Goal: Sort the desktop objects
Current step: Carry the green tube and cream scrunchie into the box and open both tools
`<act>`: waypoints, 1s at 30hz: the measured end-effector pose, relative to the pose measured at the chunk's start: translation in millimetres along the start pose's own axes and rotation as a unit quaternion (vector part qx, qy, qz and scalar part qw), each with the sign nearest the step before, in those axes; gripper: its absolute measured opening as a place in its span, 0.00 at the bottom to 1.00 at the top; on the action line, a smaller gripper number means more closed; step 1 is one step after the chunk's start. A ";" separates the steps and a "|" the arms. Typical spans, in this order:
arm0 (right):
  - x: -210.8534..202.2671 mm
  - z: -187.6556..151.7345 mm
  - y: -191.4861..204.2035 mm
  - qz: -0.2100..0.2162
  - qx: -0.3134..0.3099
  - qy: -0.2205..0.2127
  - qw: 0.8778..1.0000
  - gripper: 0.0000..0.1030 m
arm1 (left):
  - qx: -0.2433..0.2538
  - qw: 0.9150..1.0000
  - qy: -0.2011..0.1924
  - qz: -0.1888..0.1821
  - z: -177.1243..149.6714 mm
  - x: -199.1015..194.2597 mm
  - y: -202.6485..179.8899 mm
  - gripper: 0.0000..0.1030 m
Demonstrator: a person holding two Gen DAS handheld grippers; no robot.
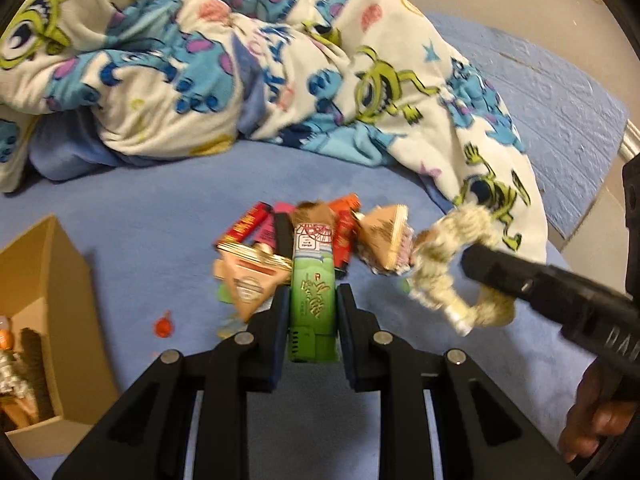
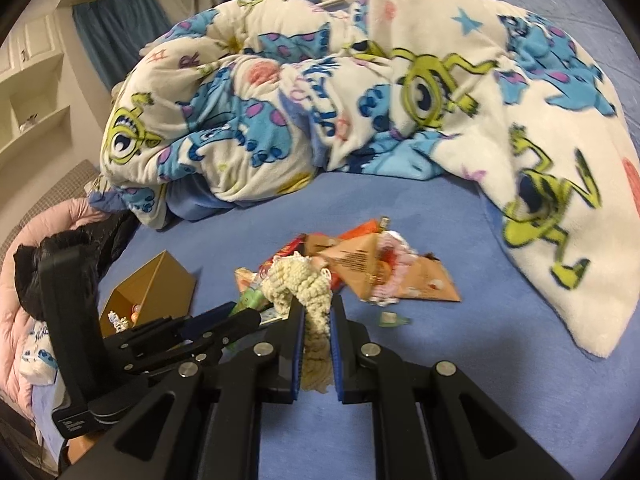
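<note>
So both tools are busy here. The left tool [image 1: 313, 304] is pinching a green packet [image 1: 310, 300] between its pads, holding it up over the pile [image 1: 280, 248] of snack packets lying on the blue bed [image 1: 160, 208]. That pile is a mix of red tubes [image 1: 244, 226] and tan triangular packs [image 1: 252, 284], all jumbled and touching each other. A small red bit [image 1: 164, 326] is sitting on the sheet just left of the pile.

The right tool [image 2: 316, 312] is clamping down on a cream knitted thing [image 2: 304, 280]; its yarn is bunching up above the pads and trailing down between them. In the left view it's hanging off the tool's tip just right of the pile.

An open cardboard box [image 1: 48, 280] is lying off to the left with a few things already inside, too blurry to name. A cartoon-monster blanket [image 1: 240, 60] is heaped up behind everything. A hand [image 1: 592, 412] is showing at the lower right, gripping the right tool's handle.
</note>
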State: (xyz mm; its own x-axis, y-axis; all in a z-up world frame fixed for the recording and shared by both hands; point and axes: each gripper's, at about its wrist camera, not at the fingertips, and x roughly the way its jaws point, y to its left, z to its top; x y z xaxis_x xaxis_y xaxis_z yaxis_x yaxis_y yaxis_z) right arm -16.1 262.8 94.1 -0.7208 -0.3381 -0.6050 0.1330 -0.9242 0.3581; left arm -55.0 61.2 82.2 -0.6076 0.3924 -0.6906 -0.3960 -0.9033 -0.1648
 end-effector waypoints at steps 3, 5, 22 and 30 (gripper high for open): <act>5.1 1.7 20.9 0.008 -0.020 0.002 1.000 0.11 | -0.014 0.999 -0.020 0.023 2.6 -22.1 13.7 0.23; 9.8 2.8 37.9 0.018 -0.032 0.005 0.999 0.11 | -0.032 0.998 -0.035 0.039 4.8 -39.7 28.8 0.23; 69.6 12.5 199.6 0.126 -0.112 0.037 0.985 0.11 | -0.147 0.965 -0.062 0.208 -28.2 -137.1 169.7 0.23; 111.8 4.1 256.4 0.166 -0.130 0.080 0.974 0.11 | -0.180 0.957 -0.042 0.225 -50.7 -129.2 199.8 0.23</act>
State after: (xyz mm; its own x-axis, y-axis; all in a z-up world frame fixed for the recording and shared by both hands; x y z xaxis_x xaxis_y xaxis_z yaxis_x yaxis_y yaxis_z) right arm -65.4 -11.2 121.3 -0.4971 -0.6298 -0.5968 0.5230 -0.7663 0.3731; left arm -20.7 -178.8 102.7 -0.7197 -0.0521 -0.6923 0.1734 -0.9791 -0.1066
